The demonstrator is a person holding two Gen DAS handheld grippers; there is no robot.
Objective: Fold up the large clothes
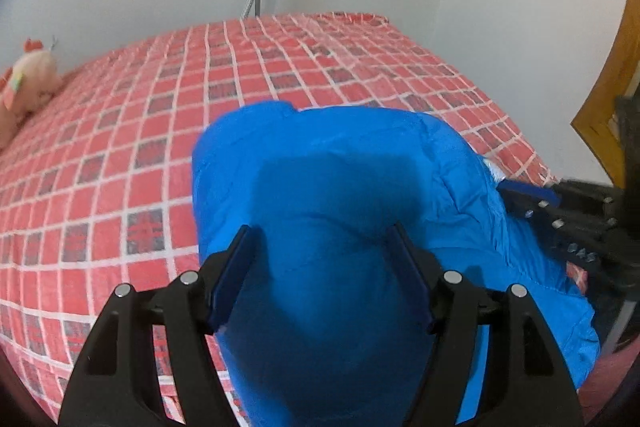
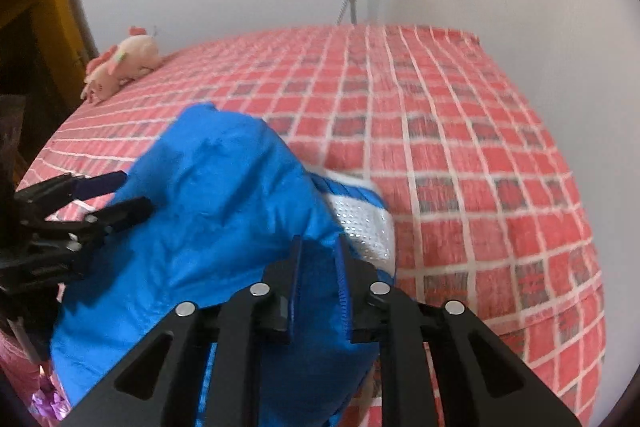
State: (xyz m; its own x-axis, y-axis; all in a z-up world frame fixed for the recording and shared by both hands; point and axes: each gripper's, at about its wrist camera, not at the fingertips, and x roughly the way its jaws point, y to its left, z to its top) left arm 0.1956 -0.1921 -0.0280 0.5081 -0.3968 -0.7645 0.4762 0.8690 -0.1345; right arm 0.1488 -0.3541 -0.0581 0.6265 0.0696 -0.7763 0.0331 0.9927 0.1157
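The right tool is clamped on a fold of the blue jacket, whose white mesh lining shows just beside the fingers. At the left edge the left tool is spread apart against the jacket's side. The jacket lies on the red checked bed, with a pink plush toy at the far corner.
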